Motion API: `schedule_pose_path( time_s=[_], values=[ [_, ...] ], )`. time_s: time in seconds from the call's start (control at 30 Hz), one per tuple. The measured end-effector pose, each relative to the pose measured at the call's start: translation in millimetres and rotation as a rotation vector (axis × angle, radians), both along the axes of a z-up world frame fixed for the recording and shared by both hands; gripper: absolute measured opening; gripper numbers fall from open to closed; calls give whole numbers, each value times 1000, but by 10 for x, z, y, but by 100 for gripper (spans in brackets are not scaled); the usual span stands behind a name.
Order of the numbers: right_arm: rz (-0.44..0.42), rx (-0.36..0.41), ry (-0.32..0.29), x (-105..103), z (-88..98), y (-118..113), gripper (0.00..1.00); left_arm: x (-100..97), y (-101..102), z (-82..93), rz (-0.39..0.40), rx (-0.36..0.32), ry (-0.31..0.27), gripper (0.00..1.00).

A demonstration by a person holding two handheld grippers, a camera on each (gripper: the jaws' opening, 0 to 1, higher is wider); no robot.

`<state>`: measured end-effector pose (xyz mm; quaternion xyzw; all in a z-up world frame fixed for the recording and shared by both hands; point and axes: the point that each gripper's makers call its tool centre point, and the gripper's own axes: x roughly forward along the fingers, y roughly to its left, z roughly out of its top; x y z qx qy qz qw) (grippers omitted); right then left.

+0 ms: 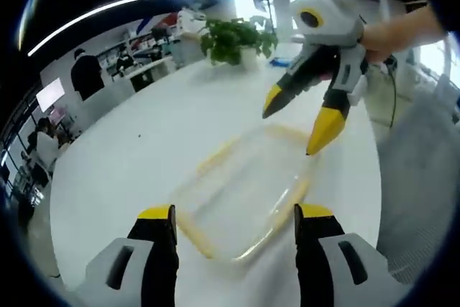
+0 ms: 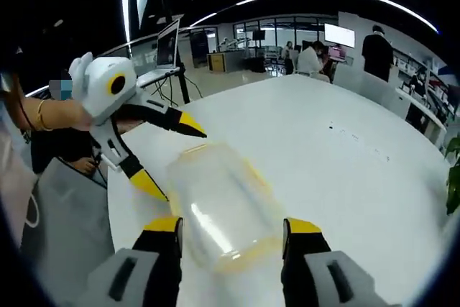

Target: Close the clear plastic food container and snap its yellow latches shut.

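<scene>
You hold both the left gripper (image 1: pixel 233 221) and right gripper (image 2: pixel 231 231) spread at opposite ends of the clear container (image 1: pixel 241 195), apparently ready to press its yellow latches (image 1: pixel 192 231).

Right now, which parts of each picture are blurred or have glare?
Left gripper view: the container is smeared by motion blur, while the right gripper looks sharper; the windows behind glare. Right gripper view: the container is blurred too, with a bright reflection on its lid; the left gripper is sharp.
</scene>
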<state>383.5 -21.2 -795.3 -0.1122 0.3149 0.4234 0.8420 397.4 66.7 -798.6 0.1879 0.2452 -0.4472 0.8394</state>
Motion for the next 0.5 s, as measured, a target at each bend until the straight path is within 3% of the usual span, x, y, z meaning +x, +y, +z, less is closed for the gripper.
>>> schedule_pose_path(
  time_s=[0.13, 0.4, 0.5],
  values=[
    [1, 24, 9, -49, -16, 18, 56, 49, 3, -23, 9, -4, 8, 63],
    [44, -34, 5, -101, -143, 55, 62, 135, 16, -26, 1, -51, 42, 72],
    [42, -38, 3, -78, -167, 53, 62, 121, 14, -54, -7, -54, 60, 70]
  ],
)
